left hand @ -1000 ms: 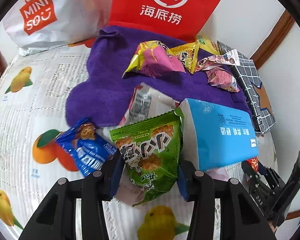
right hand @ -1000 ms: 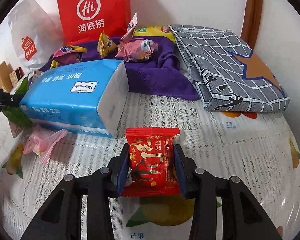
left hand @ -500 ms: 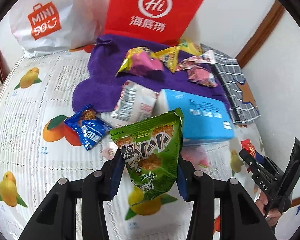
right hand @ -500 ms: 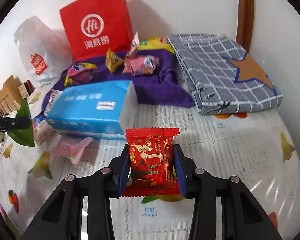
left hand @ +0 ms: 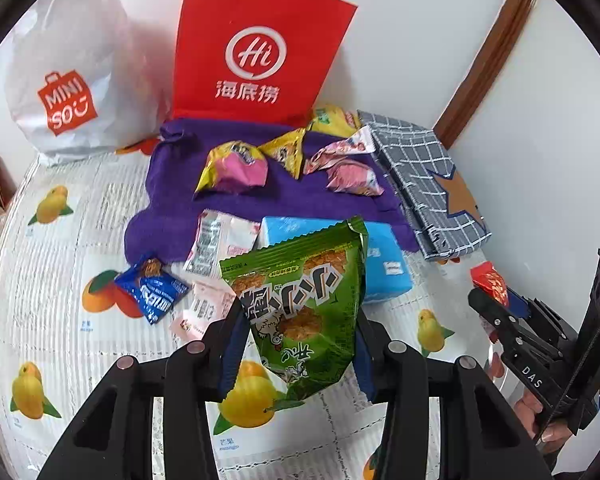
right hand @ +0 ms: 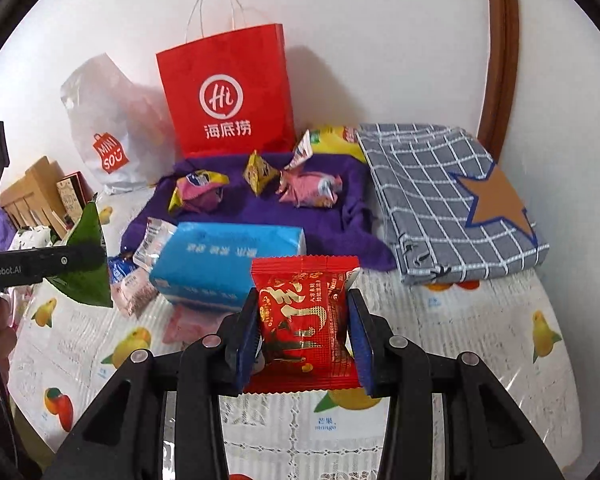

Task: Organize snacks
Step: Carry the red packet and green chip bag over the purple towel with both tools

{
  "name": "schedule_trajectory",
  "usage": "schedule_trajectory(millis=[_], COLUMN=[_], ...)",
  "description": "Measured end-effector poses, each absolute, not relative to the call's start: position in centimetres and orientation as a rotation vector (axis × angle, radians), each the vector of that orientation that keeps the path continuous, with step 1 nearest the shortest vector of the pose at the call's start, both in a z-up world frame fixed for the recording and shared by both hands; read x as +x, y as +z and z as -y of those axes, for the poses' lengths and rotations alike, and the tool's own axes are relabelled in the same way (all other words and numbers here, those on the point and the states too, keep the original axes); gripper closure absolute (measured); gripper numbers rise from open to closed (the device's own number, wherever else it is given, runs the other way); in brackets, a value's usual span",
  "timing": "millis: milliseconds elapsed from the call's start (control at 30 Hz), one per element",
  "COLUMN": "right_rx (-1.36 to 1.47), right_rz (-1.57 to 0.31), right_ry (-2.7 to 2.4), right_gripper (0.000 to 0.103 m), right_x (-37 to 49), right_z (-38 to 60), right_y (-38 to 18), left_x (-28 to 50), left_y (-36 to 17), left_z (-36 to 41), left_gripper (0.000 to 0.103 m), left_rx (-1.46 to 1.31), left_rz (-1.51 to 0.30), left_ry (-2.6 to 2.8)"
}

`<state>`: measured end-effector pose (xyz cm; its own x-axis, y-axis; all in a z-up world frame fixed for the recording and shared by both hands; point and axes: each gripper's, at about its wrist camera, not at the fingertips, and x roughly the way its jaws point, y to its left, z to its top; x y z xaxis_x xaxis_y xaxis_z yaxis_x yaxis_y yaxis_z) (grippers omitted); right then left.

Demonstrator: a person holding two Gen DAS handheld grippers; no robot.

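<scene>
My left gripper point(left hand: 298, 346) is shut on a green snack bag point(left hand: 300, 304), which hangs above the fruit-print tablecloth point(left hand: 52, 320). A red snack packet point(right hand: 304, 316) is clamped between the blue pads of my right gripper point(right hand: 304, 338), also lifted off the table. In the left wrist view the right gripper point(left hand: 500, 300) shows at the right edge with the red packet point(left hand: 490, 280). The green bag point(right hand: 86, 264) appears at the left of the right wrist view. More snacks lie on a purple cloth point(left hand: 172, 184): a pink-yellow pack point(left hand: 236, 168) and a pink wrapper point(left hand: 352, 176).
A red paper bag point(left hand: 256, 52) and a white plastic bag point(left hand: 68, 80) stand against the back wall. A blue tissue pack point(right hand: 228, 264) lies mid-table, a blue snack packet point(left hand: 152, 292) and white wrappers point(left hand: 212, 244) beside it. A folded grey checked cloth point(right hand: 452, 196) lies at the right.
Both grippers have risen with their packets, so the table and its snacks look smaller and farther. The red paper bag's handles and top edge have come into view.
</scene>
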<state>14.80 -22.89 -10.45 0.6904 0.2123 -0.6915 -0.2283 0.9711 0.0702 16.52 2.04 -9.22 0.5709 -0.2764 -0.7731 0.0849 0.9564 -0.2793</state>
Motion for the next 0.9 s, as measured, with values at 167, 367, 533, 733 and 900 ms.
schedule_trajectory(millis=[167, 367, 533, 733, 900], right_rx=[-0.027, -0.019, -0.012, 0.002, 0.012], right_rz=[-0.755, -0.762, -0.758, -0.753, -0.751], right_ry=[0.244, 0.228, 0.221, 0.213, 0.199], right_gripper=[0.062, 0.062, 0.062, 0.062, 0.062], right_x=[15.1, 15.7, 16.3, 17.1, 18.1], right_z=[22.4, 22.2, 22.1, 22.0, 22.1], right_y=[-9.2, -8.6, -8.0, -7.3, -7.0], left_x=[16.7, 17.2, 17.8, 19.0, 19.8], left_y=[-8.0, -7.2, -6.9, -6.7, -6.6], left_z=[-1.6, -1.1, -0.9, -0.8, -0.6], left_gripper=[0.059, 0.059, 0.059, 0.059, 0.059], left_rx=[-0.210, -0.191, -0.186, -0.180, -0.172], left_rz=[-0.922, -0.915, -0.909, -0.914, -0.912], left_ry=[-0.229, -0.237, -0.246, -0.256, -0.263])
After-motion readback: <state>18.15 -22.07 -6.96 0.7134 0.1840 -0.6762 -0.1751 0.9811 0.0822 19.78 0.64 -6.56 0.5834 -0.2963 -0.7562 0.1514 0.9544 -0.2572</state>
